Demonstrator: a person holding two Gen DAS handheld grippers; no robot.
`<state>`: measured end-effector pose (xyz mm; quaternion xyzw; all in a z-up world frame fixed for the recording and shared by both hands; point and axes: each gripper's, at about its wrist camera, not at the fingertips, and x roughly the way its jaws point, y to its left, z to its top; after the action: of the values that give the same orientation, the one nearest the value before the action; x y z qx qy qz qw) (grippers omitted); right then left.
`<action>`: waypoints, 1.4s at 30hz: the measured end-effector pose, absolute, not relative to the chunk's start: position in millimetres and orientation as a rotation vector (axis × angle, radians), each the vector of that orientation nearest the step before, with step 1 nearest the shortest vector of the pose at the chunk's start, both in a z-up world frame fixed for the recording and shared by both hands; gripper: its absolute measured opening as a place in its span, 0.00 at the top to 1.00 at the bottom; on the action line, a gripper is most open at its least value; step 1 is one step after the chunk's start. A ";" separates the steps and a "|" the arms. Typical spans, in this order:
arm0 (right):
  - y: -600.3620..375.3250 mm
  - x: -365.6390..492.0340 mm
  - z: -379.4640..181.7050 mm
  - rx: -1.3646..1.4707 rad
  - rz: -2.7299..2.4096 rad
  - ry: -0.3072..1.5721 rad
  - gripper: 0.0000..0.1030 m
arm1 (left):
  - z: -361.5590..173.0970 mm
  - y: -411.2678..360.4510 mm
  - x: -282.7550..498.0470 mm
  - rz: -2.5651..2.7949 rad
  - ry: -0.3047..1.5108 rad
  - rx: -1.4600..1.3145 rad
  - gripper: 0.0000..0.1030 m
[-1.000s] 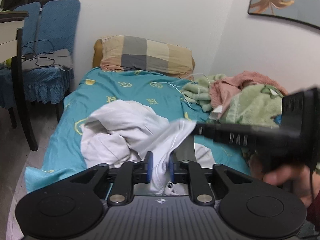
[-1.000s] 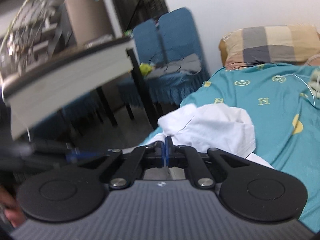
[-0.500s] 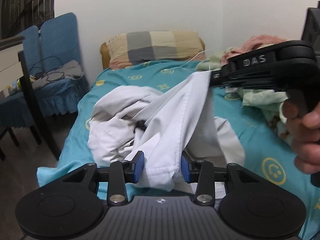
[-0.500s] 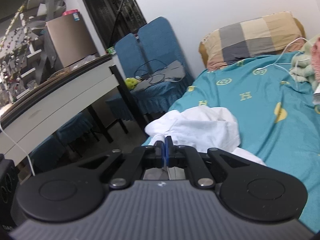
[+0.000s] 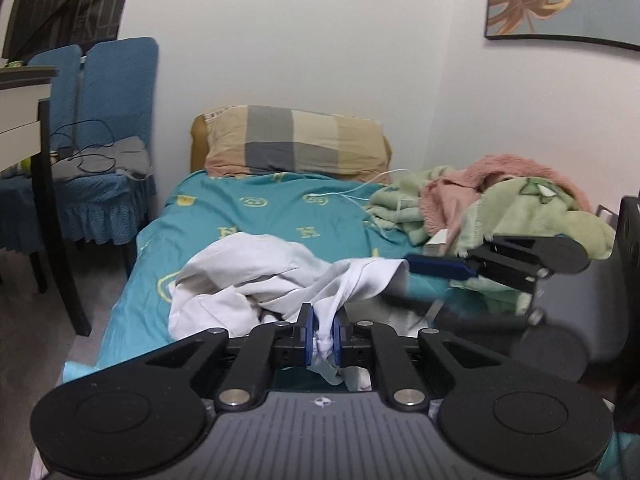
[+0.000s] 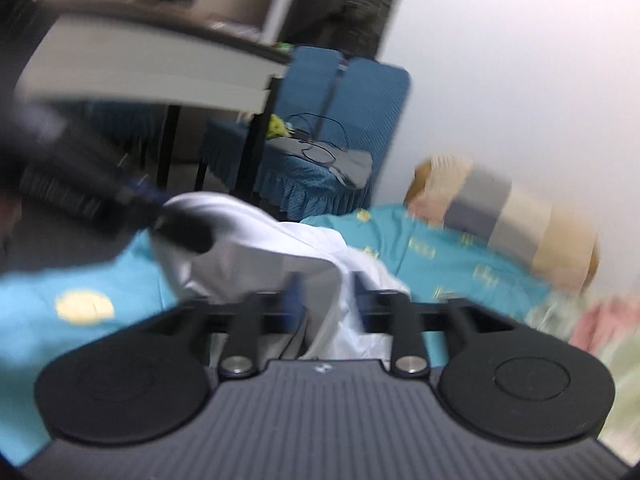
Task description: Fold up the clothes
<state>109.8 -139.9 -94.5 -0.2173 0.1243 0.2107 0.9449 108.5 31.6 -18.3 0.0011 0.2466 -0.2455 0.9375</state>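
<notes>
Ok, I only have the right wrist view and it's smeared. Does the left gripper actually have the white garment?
Observer: Yes. The left gripper is shut on a bunched bit of the white garment.
Operator: Is the rest of it spread flat?
Observer: No, it lies crumpled on the teal sheet.
Operator: Anything loose farther up the bed?
Observer: A thin white cable runs across the sheet to the blanket heap.

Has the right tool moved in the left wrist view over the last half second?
Yes. The right tool dropped: half a second ago it was level with the pillow; now it sits well below it, just over the white garment.
</notes>
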 end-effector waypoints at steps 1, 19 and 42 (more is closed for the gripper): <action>-132.8 104.6 -97.3 -0.505 0.435 0.229 0.38 | -17.1 30.1 107.0 -0.511 0.502 0.010 0.91; -103.1 107.0 -97.7 -0.612 0.595 0.190 0.95 | -15.4 40.7 111.3 -0.506 0.496 -0.053 0.75; -214.9 179.7 -82.0 0.328 0.531 0.375 0.95 | -145.4 -15.7 135.7 -0.414 0.955 -0.394 0.47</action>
<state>179.7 -214.9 -82.0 0.1605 0.1836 0.2597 0.9344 135.7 -15.7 -145.4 -0.1870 0.4531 -0.1963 0.8493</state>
